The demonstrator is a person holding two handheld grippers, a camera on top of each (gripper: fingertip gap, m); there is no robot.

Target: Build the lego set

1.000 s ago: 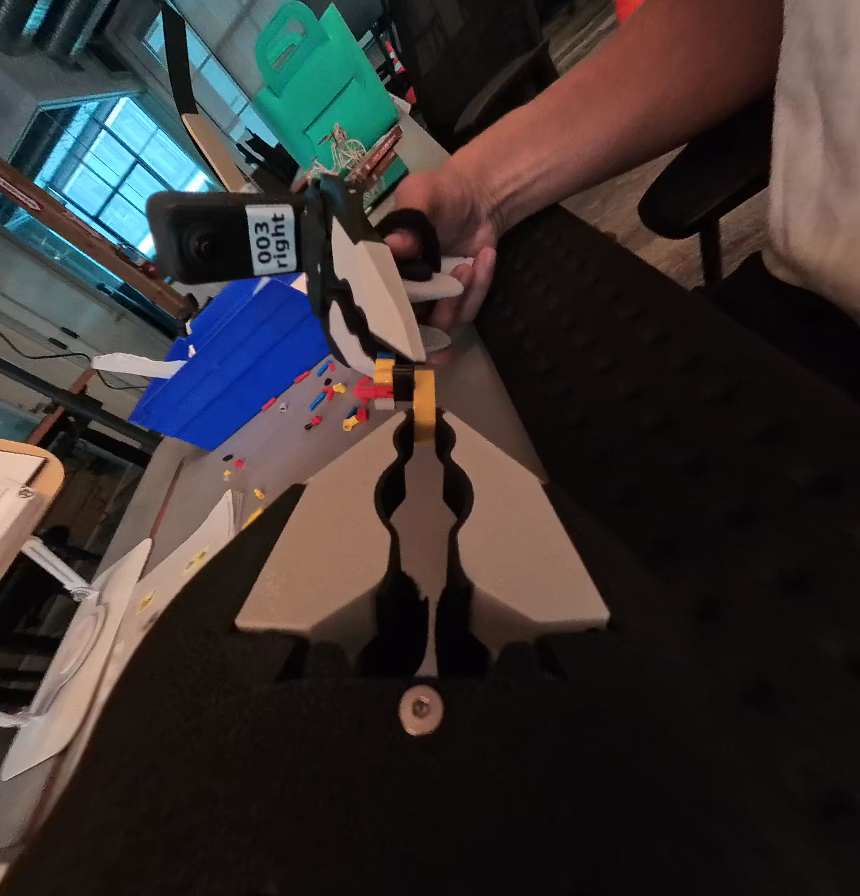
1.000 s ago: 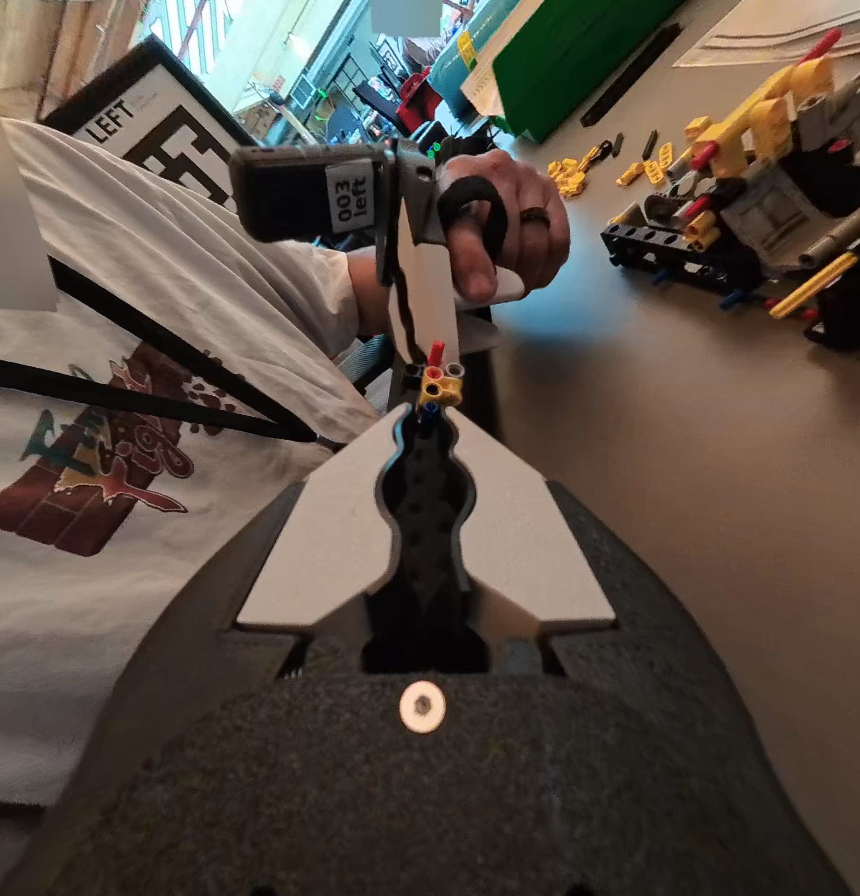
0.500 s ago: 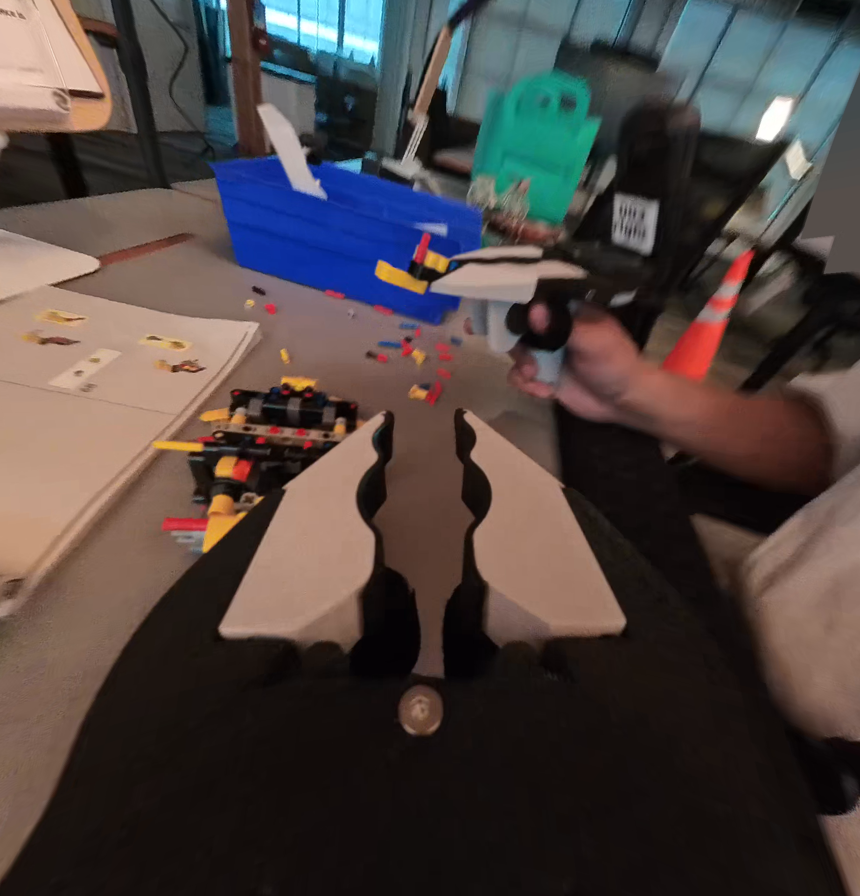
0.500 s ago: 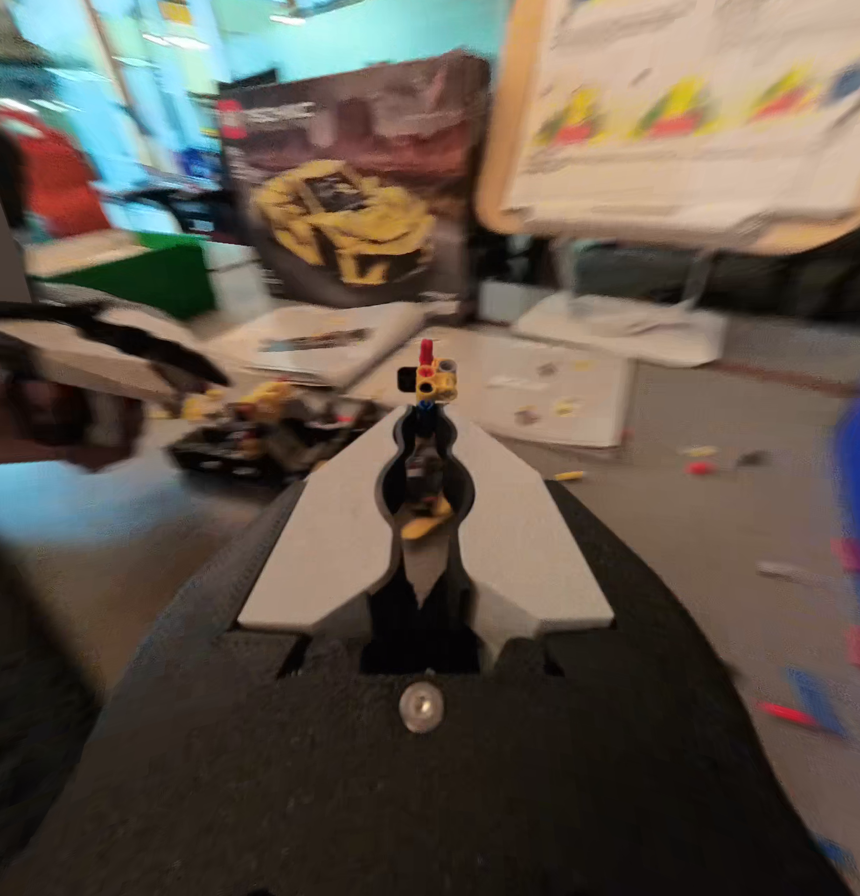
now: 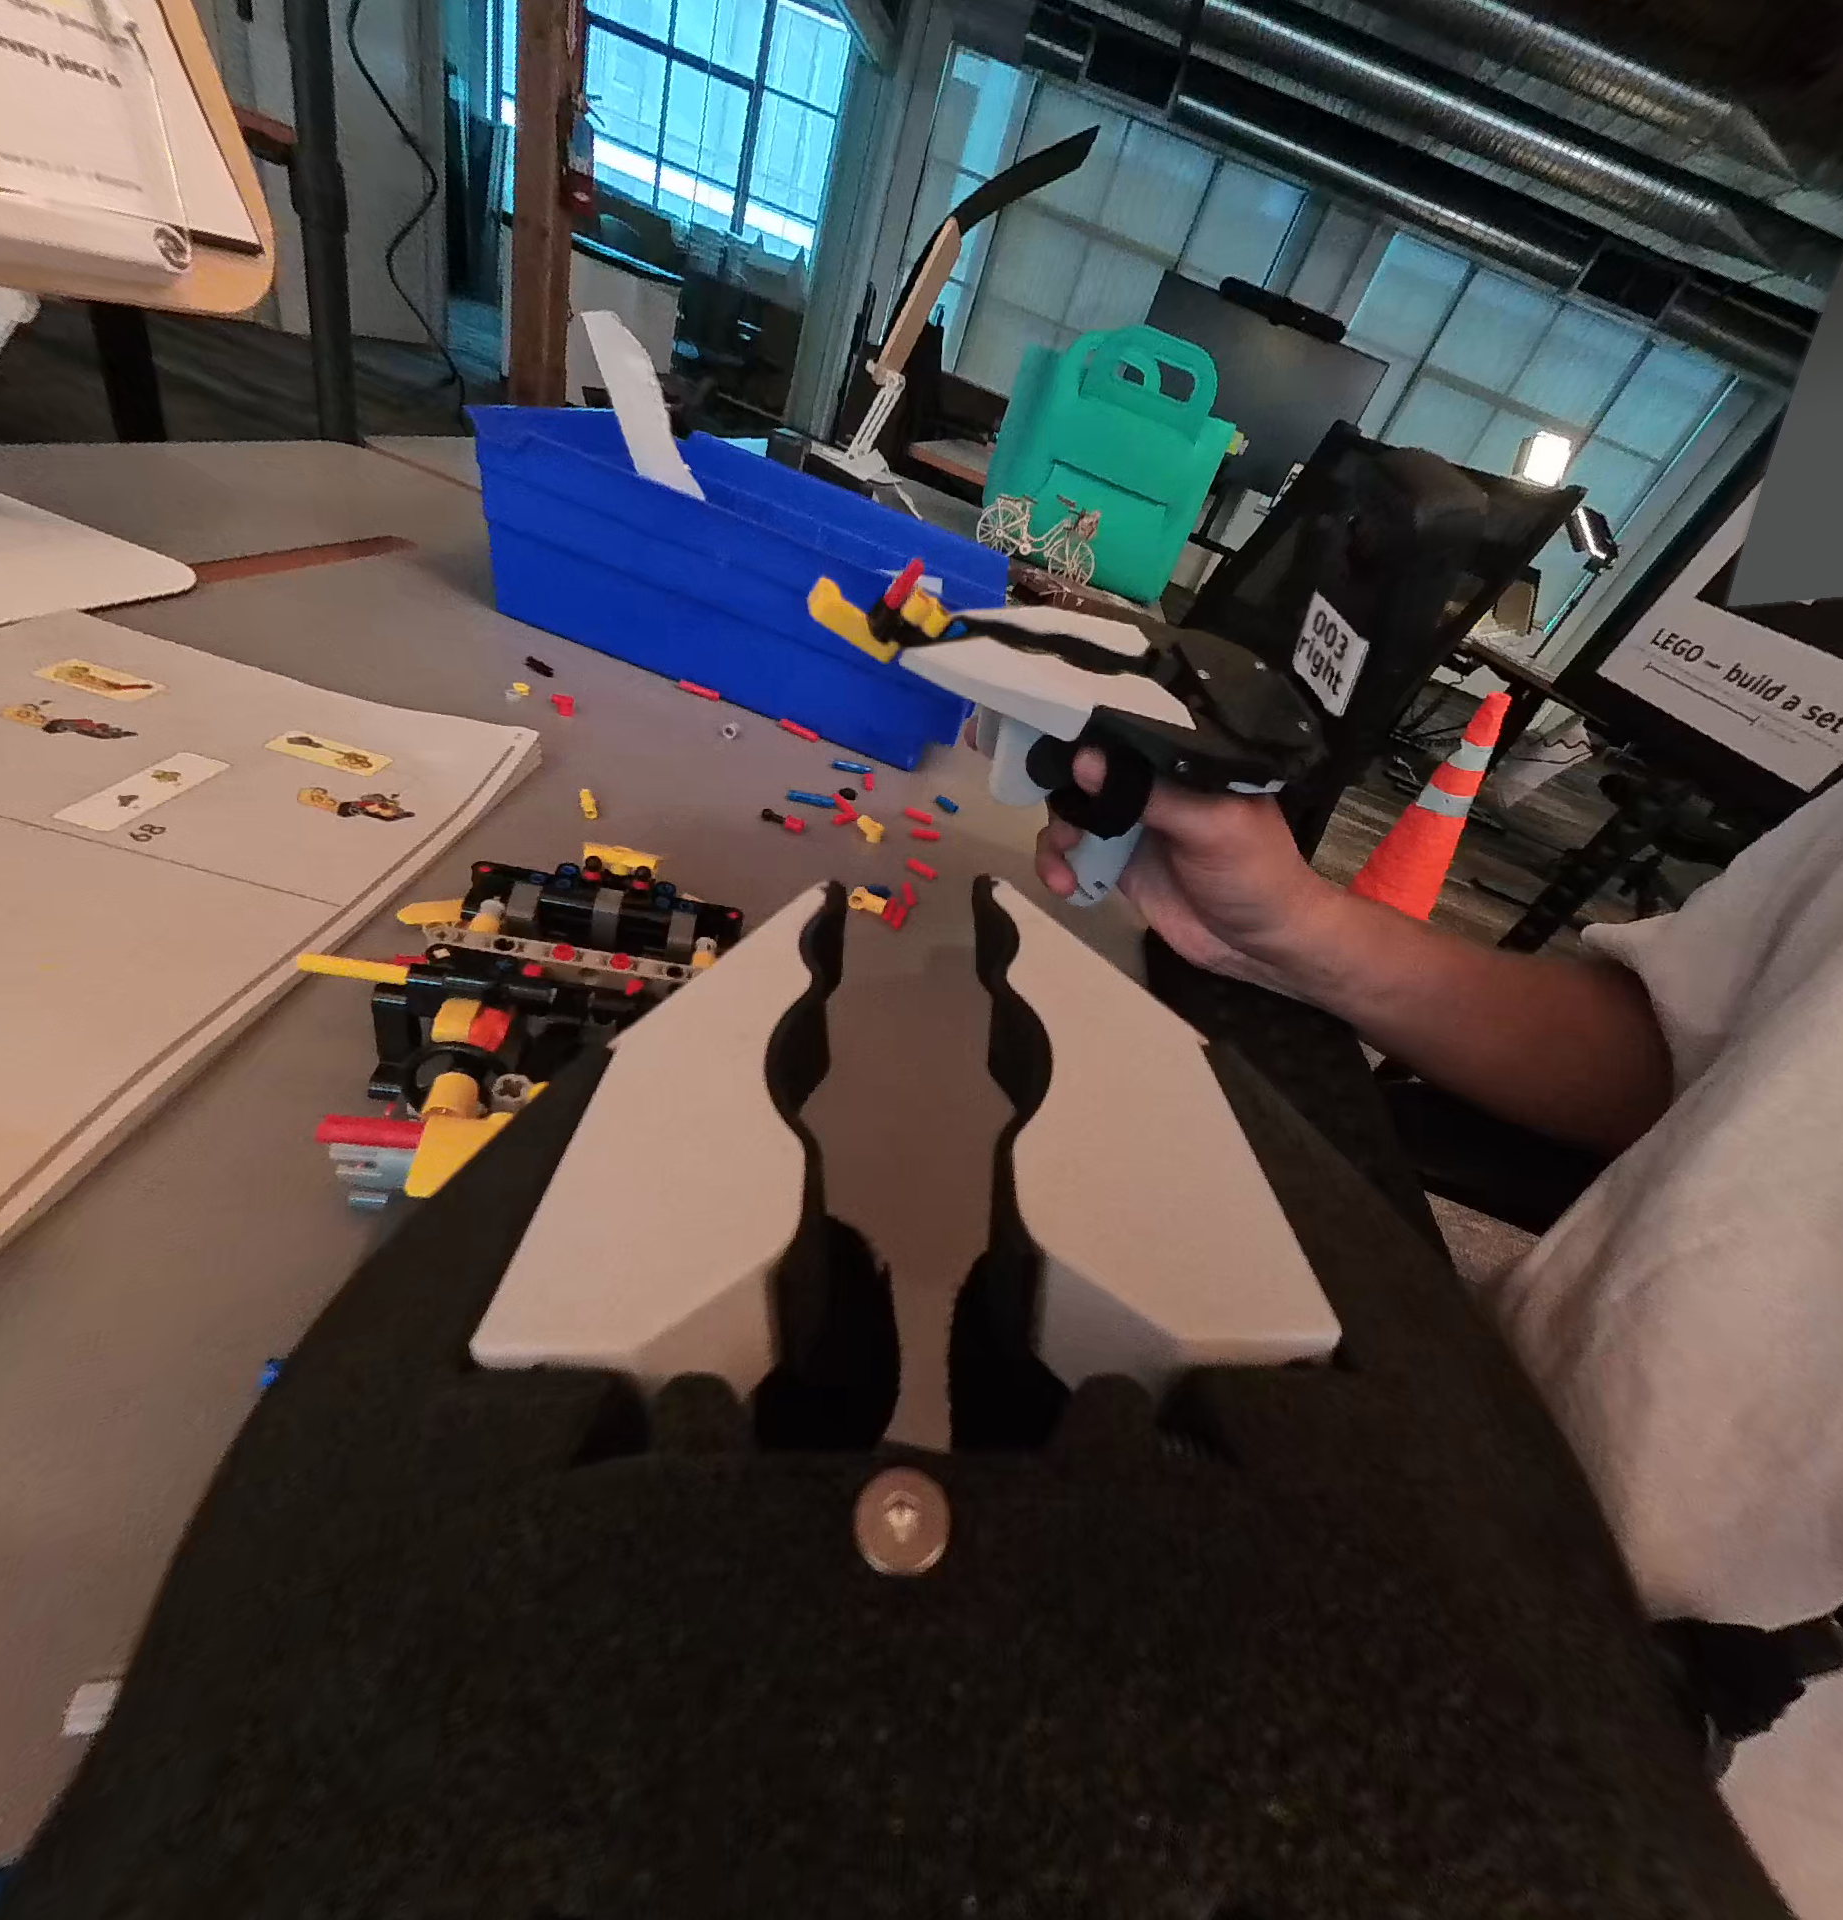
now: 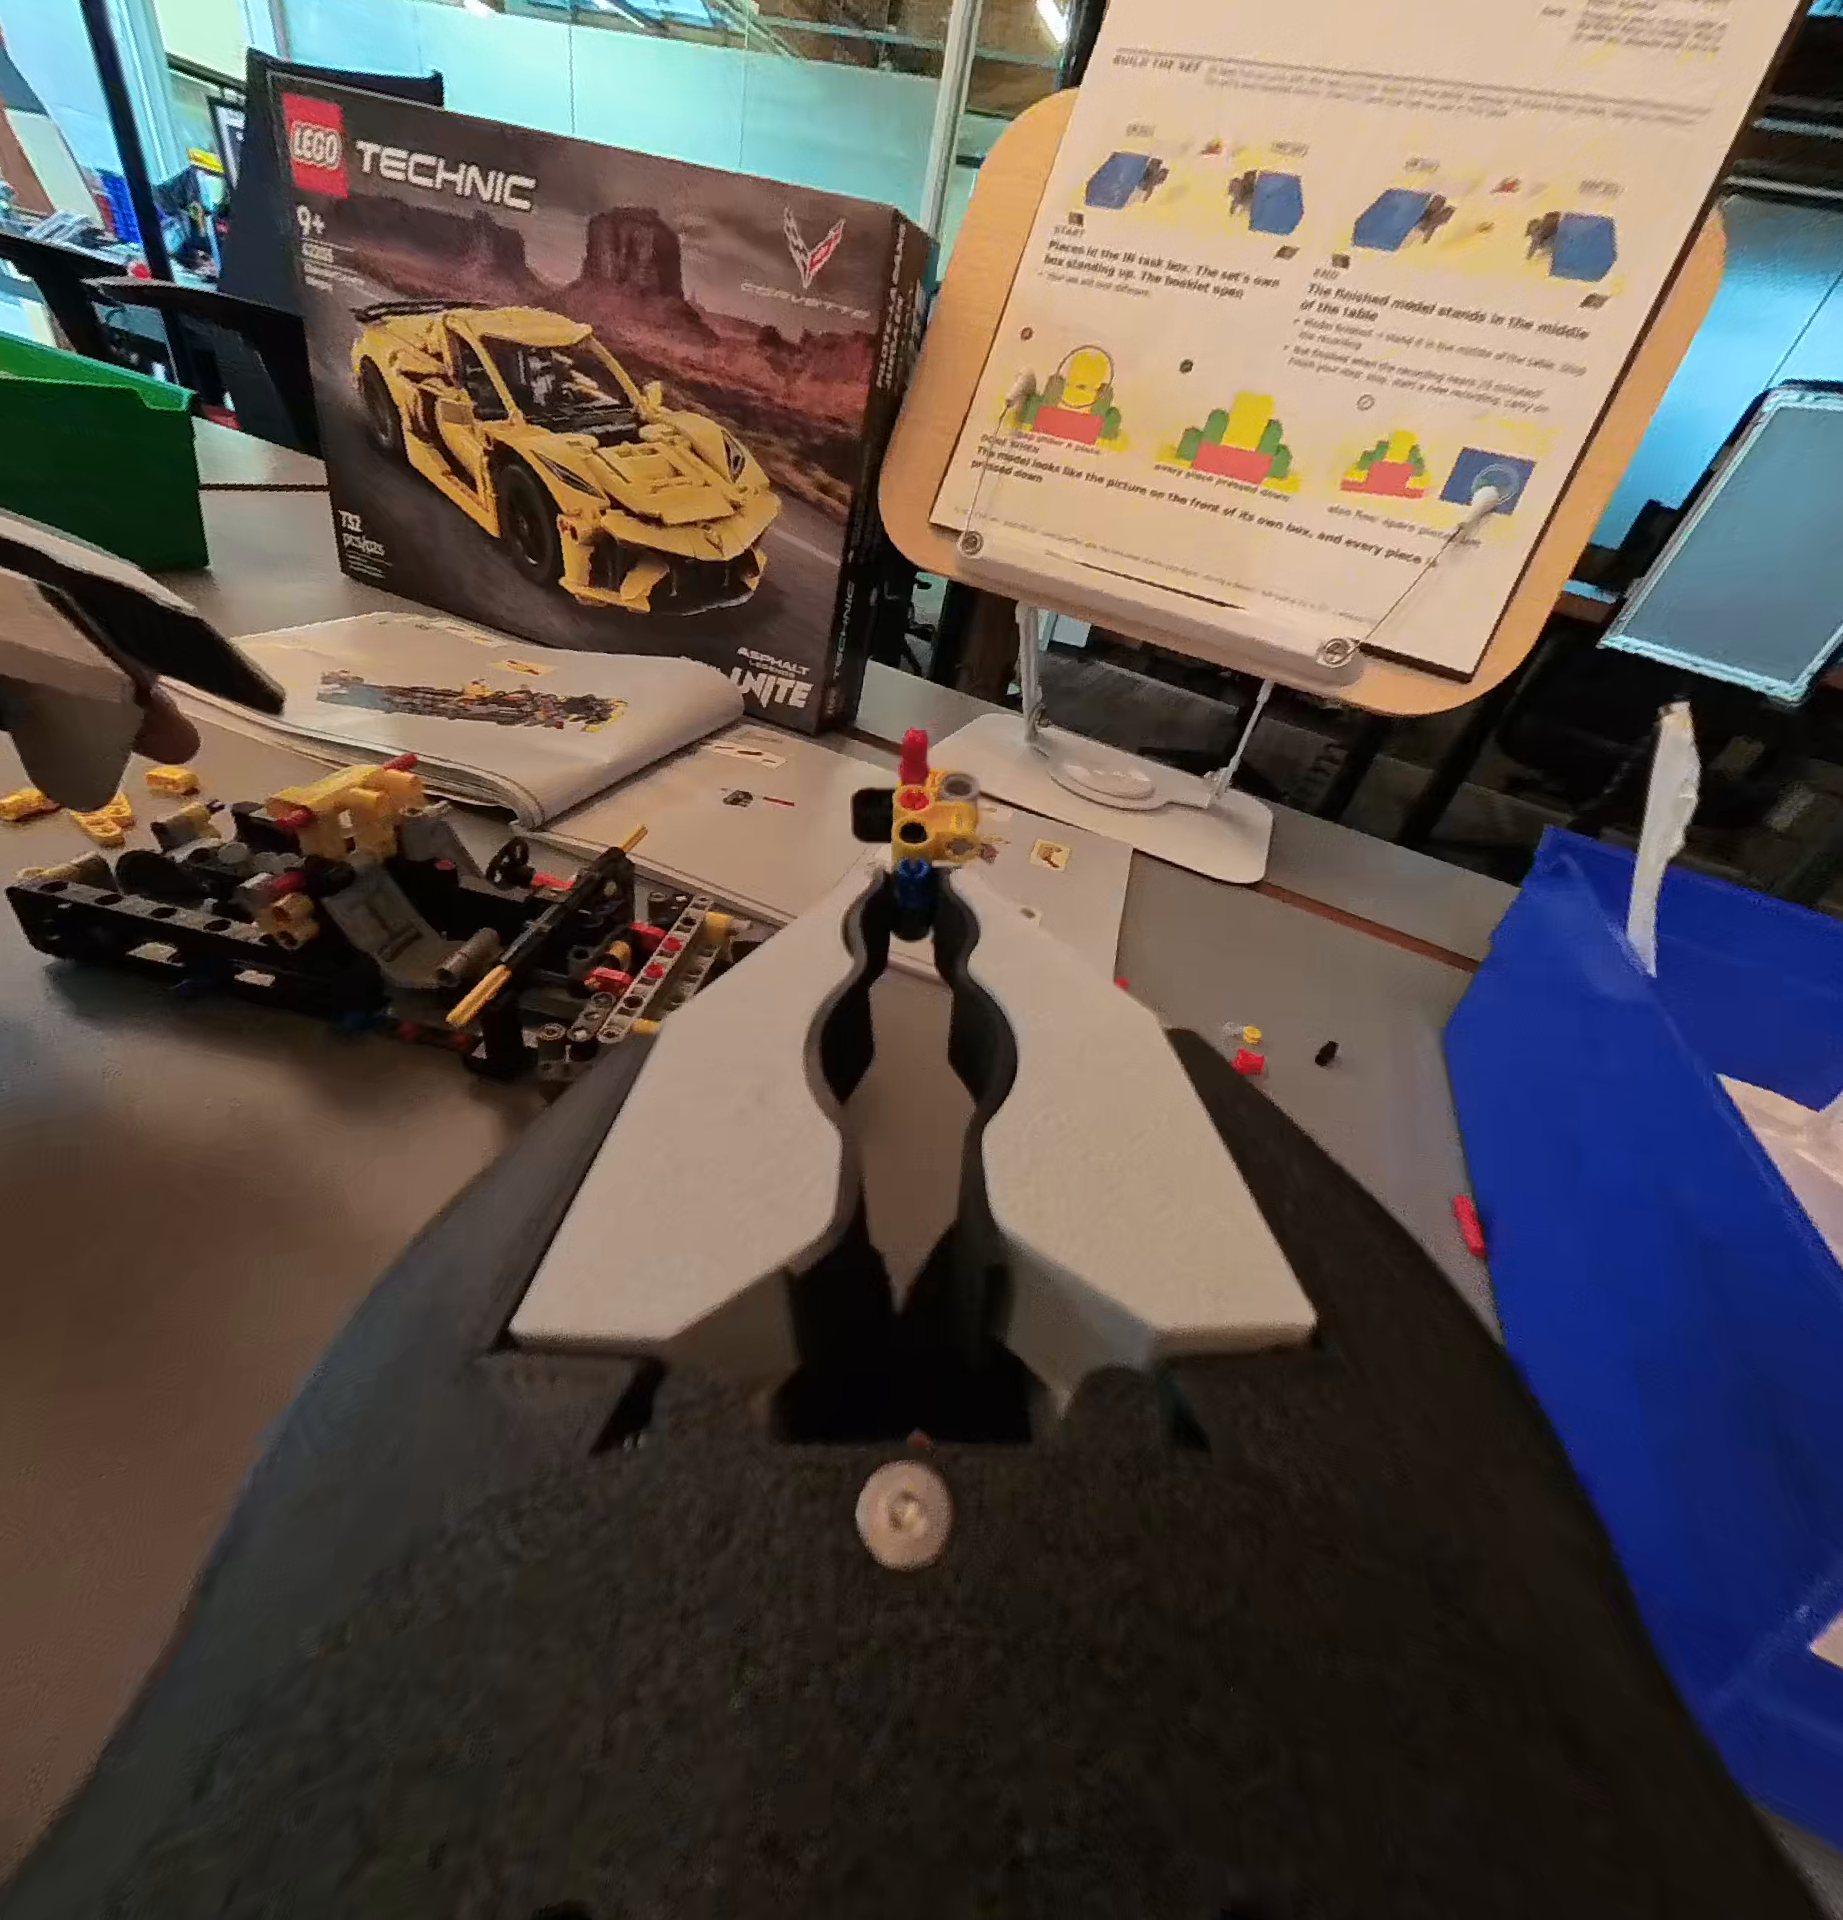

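My right gripper (image 6: 912,883) is shut on a small yellow, red and blue lego sub-assembly (image 6: 922,810) and holds it up above the table. It also shows in the left wrist view (image 5: 912,634), with the sub-assembly (image 5: 875,613) sticking out of its tips in front of the blue bin. My left gripper (image 5: 904,894) is open and empty above the table, right of the partly built black and yellow chassis (image 5: 512,997). The chassis (image 6: 356,914) lies left of my right gripper. The left gripper's fingertip (image 6: 117,623) shows at the left edge.
A blue parts bin (image 5: 709,582) stands at the back, with loose red, blue and yellow pieces (image 5: 865,821) in front of it. The open instruction booklet (image 5: 169,831) lies left. The set's box (image 6: 605,416) and a sheet on a stand (image 6: 1312,312) stand behind. Spacing between my two grippers at the tips: around 15 cm.
My left gripper let go of the sub-assembly, opened and drew back to face the table. My right gripper swung away with the sub-assembly toward the box and booklet.
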